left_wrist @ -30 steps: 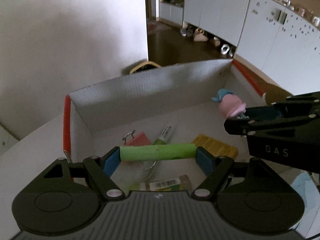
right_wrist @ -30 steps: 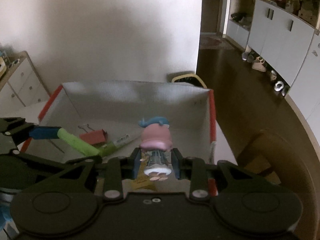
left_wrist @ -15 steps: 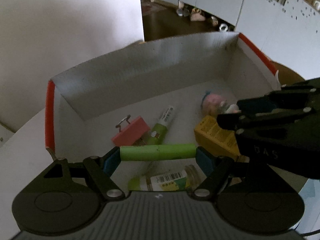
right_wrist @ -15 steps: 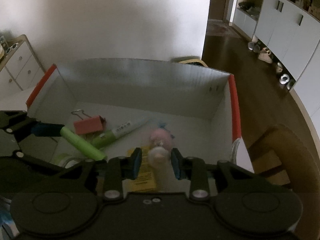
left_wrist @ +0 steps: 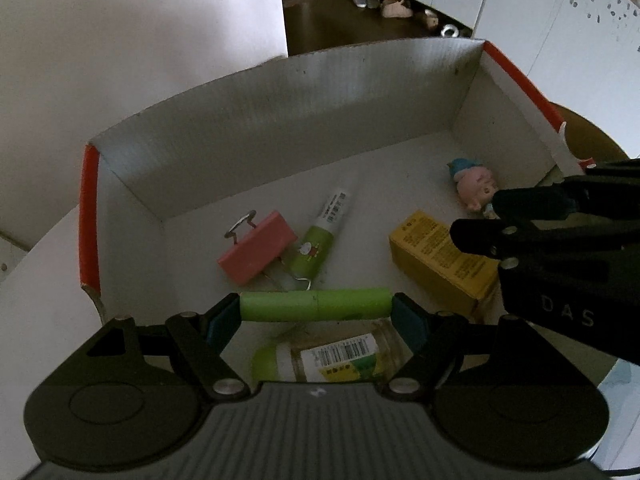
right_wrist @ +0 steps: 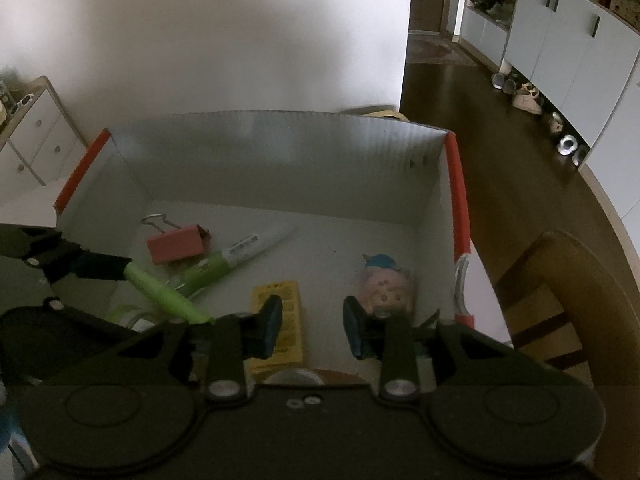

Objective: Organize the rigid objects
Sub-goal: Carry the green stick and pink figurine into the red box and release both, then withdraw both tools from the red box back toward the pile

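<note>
The left gripper (left_wrist: 316,310) has its jaws pinching a green marker (left_wrist: 314,309) endwise, low over the box (left_wrist: 280,120). The right gripper (right_wrist: 312,326) has its jaws opening with nothing between them; the doll (right_wrist: 386,286) lies at its 1 o'clock on the box floor, a yellow carton (right_wrist: 280,320) at 11. The step in hand looks like dropping off: next, the left should release the marker near the clip (left_wrist: 256,252).

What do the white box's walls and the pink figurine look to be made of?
White red-edged box: likely corrugated plastic or cardboard, going by the fine ribbing on its matte walls. Pink blue-hatted figurine: probably moulded plastic or vinyl, smooth and rounded; the dim light leaves this uncertain.
</note>
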`<state>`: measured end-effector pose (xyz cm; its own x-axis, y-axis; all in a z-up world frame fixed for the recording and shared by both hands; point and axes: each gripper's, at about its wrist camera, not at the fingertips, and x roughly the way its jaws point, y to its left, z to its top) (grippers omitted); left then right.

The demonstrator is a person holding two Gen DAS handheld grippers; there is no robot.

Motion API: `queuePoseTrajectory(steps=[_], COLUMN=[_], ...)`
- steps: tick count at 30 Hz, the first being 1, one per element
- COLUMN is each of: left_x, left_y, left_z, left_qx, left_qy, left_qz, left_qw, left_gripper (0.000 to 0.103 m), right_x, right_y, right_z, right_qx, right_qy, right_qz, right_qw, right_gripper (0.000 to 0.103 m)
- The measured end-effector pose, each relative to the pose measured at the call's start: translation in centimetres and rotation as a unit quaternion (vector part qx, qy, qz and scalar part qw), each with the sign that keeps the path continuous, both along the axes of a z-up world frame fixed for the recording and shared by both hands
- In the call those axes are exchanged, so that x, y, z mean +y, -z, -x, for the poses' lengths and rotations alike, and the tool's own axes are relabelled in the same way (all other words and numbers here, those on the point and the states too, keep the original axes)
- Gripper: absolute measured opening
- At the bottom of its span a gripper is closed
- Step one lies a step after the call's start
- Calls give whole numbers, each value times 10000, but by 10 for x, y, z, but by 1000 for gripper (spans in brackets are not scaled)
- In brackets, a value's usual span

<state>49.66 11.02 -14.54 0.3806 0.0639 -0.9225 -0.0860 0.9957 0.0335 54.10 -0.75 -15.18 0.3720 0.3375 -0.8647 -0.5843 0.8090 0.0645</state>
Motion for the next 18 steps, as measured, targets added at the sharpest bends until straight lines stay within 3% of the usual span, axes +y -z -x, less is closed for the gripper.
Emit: queuePoseTrajectory(steps=[18], left_x=[-6], left_y=[-39], left_z=[41], left_qx=[-843], left_qy=[-60], left_qz=[125], left_qw=[9963], left_gripper=[81], right_x=[-26], right_y=[-47], right_z=[39], right_qx=[-270], right_qy=[16], right_qz=[-368], right_qw=[9990], right_gripper=[51])
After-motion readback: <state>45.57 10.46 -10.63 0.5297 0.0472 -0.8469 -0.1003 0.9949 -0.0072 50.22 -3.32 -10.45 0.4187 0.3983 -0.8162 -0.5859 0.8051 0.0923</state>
